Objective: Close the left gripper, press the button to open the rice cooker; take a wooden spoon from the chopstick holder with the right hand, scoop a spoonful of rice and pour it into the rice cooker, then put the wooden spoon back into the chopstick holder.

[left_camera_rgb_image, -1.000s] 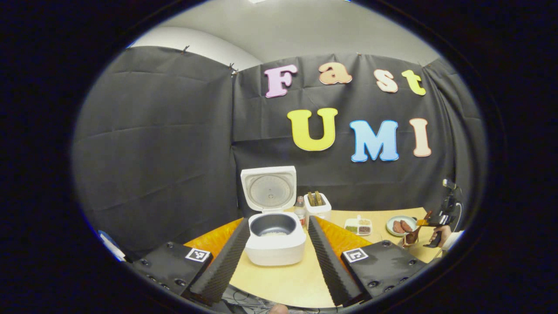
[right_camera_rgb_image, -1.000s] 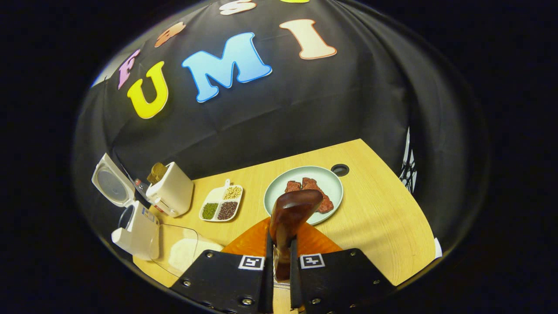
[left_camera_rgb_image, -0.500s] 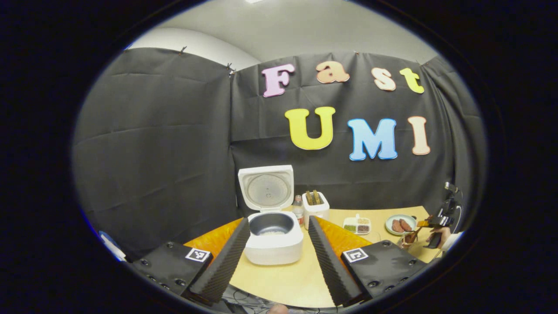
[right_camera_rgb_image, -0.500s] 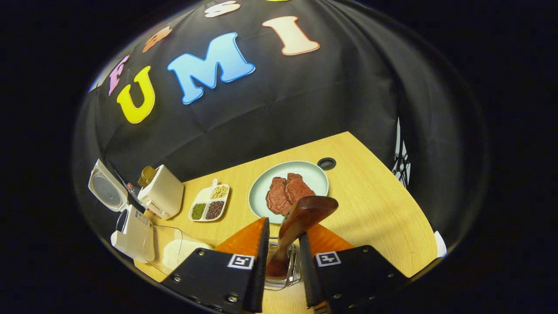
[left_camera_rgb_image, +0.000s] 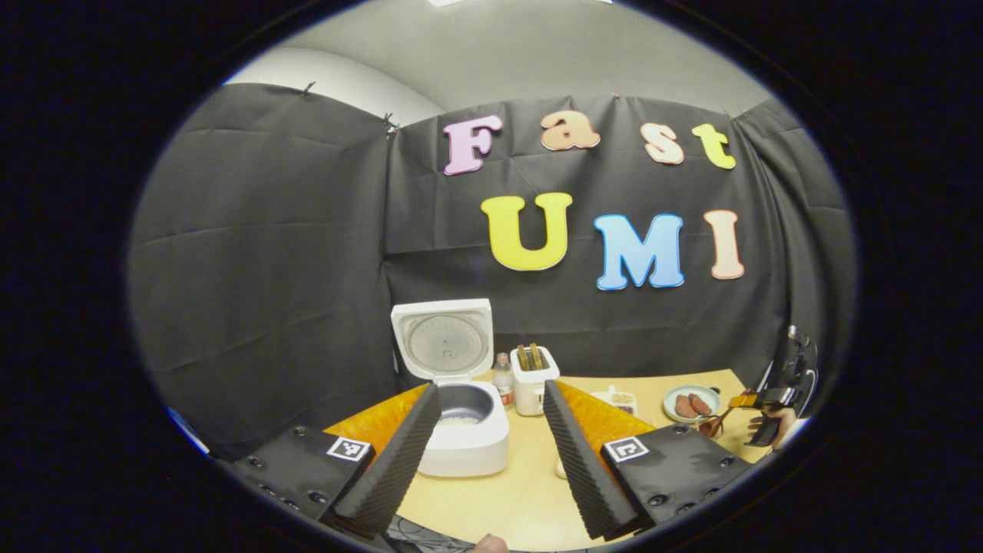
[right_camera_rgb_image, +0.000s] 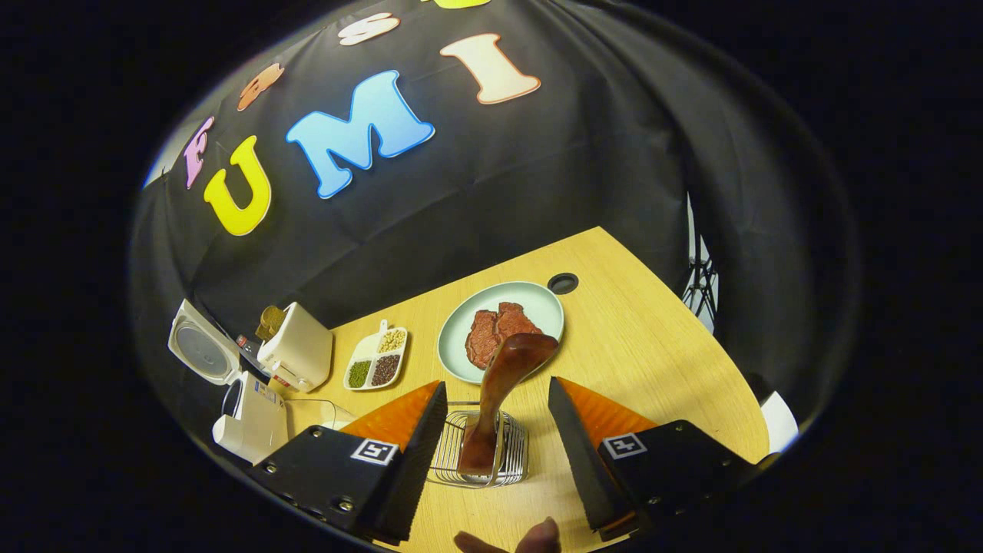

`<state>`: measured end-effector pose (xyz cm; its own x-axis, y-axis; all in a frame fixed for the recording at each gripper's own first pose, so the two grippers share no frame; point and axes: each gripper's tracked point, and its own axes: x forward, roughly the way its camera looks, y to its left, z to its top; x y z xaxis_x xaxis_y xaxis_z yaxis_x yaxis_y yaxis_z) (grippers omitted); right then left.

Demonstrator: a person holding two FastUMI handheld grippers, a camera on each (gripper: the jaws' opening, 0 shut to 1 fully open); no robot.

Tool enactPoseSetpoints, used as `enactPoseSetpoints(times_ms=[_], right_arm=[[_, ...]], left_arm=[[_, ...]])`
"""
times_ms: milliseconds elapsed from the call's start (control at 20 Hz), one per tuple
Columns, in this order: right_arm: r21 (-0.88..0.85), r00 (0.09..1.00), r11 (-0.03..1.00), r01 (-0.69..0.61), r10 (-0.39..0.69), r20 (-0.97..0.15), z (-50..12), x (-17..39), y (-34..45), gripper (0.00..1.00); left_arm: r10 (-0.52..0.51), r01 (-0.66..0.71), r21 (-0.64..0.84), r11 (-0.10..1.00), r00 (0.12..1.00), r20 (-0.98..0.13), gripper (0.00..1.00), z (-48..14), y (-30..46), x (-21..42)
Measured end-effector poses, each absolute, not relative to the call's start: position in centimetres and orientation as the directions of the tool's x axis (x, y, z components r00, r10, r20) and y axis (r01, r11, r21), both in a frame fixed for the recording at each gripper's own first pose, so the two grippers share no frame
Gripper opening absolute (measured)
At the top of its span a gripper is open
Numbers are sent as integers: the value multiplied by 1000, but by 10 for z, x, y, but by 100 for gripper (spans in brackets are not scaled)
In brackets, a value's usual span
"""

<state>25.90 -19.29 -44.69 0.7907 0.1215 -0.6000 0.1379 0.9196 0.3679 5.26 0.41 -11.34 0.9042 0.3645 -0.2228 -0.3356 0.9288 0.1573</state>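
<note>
Moved: our right gripper (right_camera_rgb_image: 491, 430) let go — fingers now spread wide
Spoon: dark brown wooden spoon (right_camera_rgb_image: 499, 392) standing in wire chopstick holder (right_camera_rgb_image: 480, 459)
Left gripper (left_camera_rgb_image: 488, 453): wide open, white rice cooker (left_camera_rgb_image: 461, 426) lid up

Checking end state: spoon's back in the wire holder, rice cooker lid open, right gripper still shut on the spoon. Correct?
Not quite. In the right gripper view the right gripper is open, its fingers apart on either side of the wooden spoon, touching nothing. The spoon does stand in the wire holder, and the rice cooker lid is open.

left gripper (left_camera_rgb_image: 485, 442) — fingers spread wide | right gripper (right_camera_rgb_image: 491, 439) — fingers parted, gripping nothing
</note>
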Motion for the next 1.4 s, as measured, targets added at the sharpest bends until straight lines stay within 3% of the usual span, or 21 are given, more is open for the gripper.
enactPoseSetpoints(times_ms=[100, 200, 850, 1200, 1400], right_arm=[[332, 818, 930, 155, 68, -571, -430, 250, -204, 82], [310, 841, 936, 168, 29, -541, -411, 235, -209, 91], [300, 922, 896, 326, -230, -313, -277, 108, -166, 94], [65, 950, 969, 238, -219, -222, -231, 65, -78, 94], [86, 956, 980, 177, -151, -250, -221, 52, -22, 94]], left_arm=[[356, -330, 147, 932, 911, -209, 91, -110, 9, 62], [346, -324, 138, 936, 920, -186, 91, -104, 16, 72], [171, -172, -11, 985, 983, -70, 90, -92, 142, 174], [150, -150, -30, 988, 989, -7, 90, -92, 205, 263], [185, -184, -89, 979, 983, 6, 90, -90, 239, 313]])
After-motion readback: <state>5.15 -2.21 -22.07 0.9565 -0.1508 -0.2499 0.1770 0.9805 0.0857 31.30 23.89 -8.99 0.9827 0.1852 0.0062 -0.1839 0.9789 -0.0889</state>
